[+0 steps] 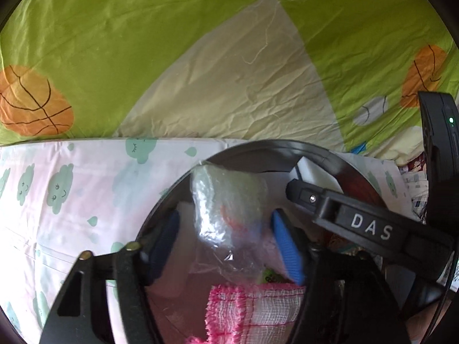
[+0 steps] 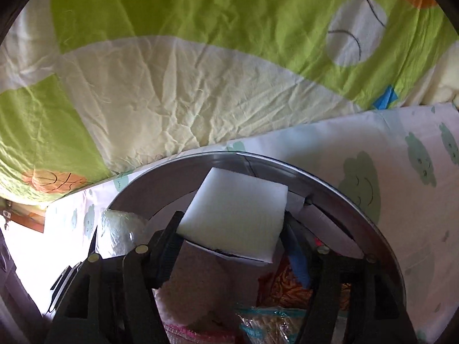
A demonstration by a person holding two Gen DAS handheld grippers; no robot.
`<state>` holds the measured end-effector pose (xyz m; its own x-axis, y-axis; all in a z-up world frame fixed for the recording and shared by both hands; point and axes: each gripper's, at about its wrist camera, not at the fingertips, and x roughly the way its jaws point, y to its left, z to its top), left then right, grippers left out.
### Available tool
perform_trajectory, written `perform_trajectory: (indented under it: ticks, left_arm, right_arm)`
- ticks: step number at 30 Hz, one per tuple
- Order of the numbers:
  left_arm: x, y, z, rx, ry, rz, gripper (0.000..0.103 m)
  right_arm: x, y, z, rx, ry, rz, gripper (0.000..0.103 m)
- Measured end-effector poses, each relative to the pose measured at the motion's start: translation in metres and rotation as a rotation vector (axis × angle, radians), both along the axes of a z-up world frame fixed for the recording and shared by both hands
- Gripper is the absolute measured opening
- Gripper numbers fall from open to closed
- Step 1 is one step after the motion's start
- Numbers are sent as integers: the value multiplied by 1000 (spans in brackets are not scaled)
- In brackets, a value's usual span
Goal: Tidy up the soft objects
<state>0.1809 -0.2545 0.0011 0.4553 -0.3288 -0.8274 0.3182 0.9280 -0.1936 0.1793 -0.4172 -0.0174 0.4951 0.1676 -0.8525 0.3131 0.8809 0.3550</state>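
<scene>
A round metal basin [image 1: 258, 144] sits on a sheet printed with green clouds and holds soft things. My left gripper [image 1: 226, 246] is over it, blue pads apart on either side of a bubble-wrapped bundle [image 1: 226, 209], with a gap at the left pad. Below lies a pink-and-white checked cloth [image 1: 252, 309]. My right gripper [image 2: 232, 246] stands around a white foam block [image 2: 235, 215], which rests tilted against the basin's [image 2: 315, 172] far wall, unsqueezed. The bundle [image 2: 120, 229] shows at its left.
The basin also holds a beige plush piece [image 2: 200, 286], a red-orange patterned cloth [image 2: 287, 286] and a clear packet [image 2: 266, 324]. A green and cream quilt [image 1: 200, 71] with ball prints lies beyond. The right gripper's black housing marked DAS [image 1: 370, 226] crosses the left wrist view.
</scene>
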Motion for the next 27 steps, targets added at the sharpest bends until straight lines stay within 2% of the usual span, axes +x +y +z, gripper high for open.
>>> perform_trajectory:
  ticks: [2, 3, 5, 9, 10, 12, 16, 18, 21, 24, 27]
  left_arm:
    - [-2, -9, -2, 18, 18, -52, 99]
    - [-3, -14, -4, 39, 25, -75, 102]
    - [-5, -19, -5, 78, 26, -88, 102]
    - [-8, -3, 3, -18, 64, -22, 102]
    - [-10, -1, 5, -22, 62, -20, 102]
    - [-19, 2, 14, -8, 13, -21, 102]
    - [-47, 13, 35, 14, -153, 8, 102]
    - [-61, 20, 40, 6, -225, 39, 102]
    - [-76, 25, 39, -5, -278, 59, 102]
    - [-81, 24, 32, -4, -292, 81, 102]
    - [-81, 20, 24, 22, -283, 80, 102]
  right_arm:
    - [-3, -5, -2, 40, 8, -16, 76]
    - [-6, -7, 0, 51, 2, -21, 76]
    - [-14, -11, 7, 73, -10, -30, 76]
    - [-33, -20, 26, 133, -64, -61, 76]
    - [-38, -23, 30, 154, -91, -70, 77]
    - [-50, -27, 37, 213, -146, -84, 77]
    - [-79, -28, 43, 302, -268, -118, 78]
    - [-97, -25, 45, 281, -322, -141, 78]
    - [-122, -14, 45, 178, -362, -175, 78]
    - [-135, -3, 42, 100, -408, -186, 78]
    - [-141, 0, 36, 40, -413, -187, 78]
